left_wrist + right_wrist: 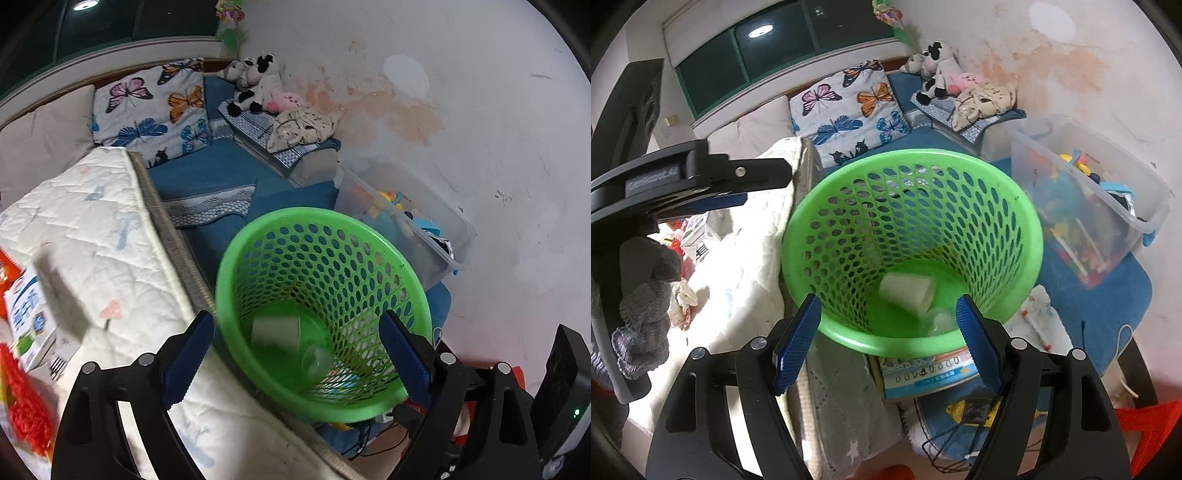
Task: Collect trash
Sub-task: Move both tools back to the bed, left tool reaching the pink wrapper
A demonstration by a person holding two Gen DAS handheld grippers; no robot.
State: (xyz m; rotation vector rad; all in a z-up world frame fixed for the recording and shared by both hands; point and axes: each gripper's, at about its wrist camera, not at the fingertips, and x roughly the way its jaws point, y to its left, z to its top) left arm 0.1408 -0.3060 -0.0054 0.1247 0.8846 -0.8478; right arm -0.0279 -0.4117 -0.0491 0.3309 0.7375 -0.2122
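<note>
A green perforated basket [295, 216] stands beside the bed, and in the right wrist view its rim [912, 157] fills the middle. On its bottom lie a white paper cup [275, 330] [907, 291] and a clear plastic cup [317, 362] [940, 319]. My left gripper [295, 354] hovers open over the basket's near side with nothing between its blue pads. My right gripper [886, 332] is also open and empty above the near rim. The left gripper [750, 184] shows side-on at the upper left of the right wrist view, held by a hand in a grey glove [646, 314].
A white quilted mattress [92, 240] lies left of the basket, bearing a milk carton [33, 321], red packaging [26, 406] and a crumpled tissue [681, 299]. A clear bin of toys [406, 221] stands right of the basket by the wall. A booklet [923, 373] lies under the basket's near edge.
</note>
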